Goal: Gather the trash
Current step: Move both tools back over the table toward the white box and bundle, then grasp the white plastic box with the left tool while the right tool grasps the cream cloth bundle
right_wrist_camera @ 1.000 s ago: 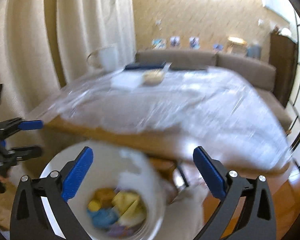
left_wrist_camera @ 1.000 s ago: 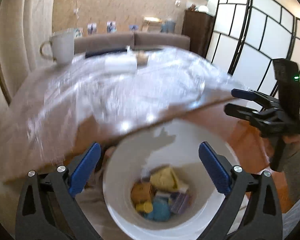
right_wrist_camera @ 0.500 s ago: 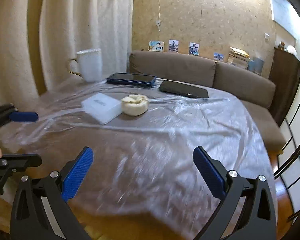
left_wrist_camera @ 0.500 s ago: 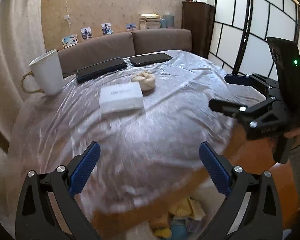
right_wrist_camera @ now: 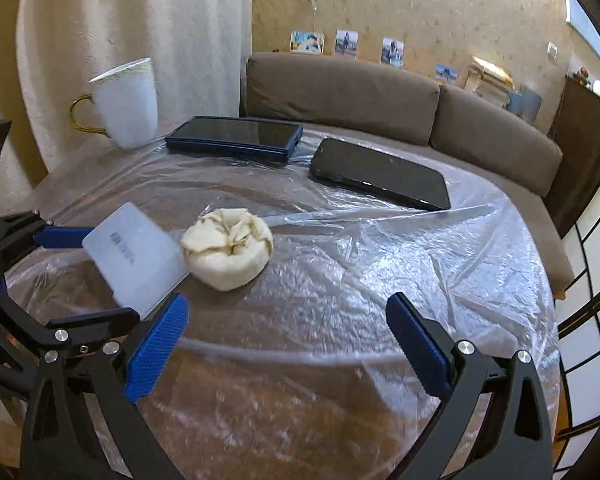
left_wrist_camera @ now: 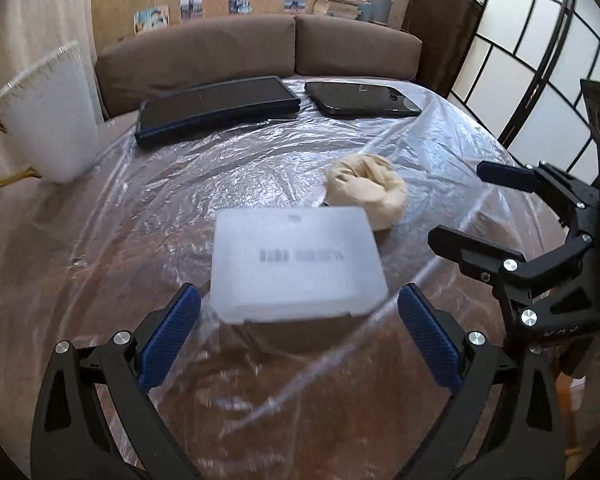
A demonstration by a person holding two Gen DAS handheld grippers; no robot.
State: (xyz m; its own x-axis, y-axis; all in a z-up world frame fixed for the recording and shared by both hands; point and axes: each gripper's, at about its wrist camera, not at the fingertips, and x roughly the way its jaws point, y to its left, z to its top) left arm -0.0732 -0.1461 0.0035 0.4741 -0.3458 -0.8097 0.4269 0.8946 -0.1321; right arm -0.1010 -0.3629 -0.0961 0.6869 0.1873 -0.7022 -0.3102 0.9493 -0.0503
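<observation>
Right wrist view: plastic-covered table point(right_wrist_camera: 340, 280) before a sofa point(right_wrist_camera: 380, 96), perhaps round; both tongs spread.

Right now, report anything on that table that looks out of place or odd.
A crumpled cream paper wad lies beside the white box, among a mug, a tablet and a phone; it looks like trash. The plastic sheet over the table is wrinkled. Nothing looks spilled or broken.

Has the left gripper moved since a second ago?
Yes. The left gripper has risen from over the bin and come forward over the table, toward the white box.
</observation>
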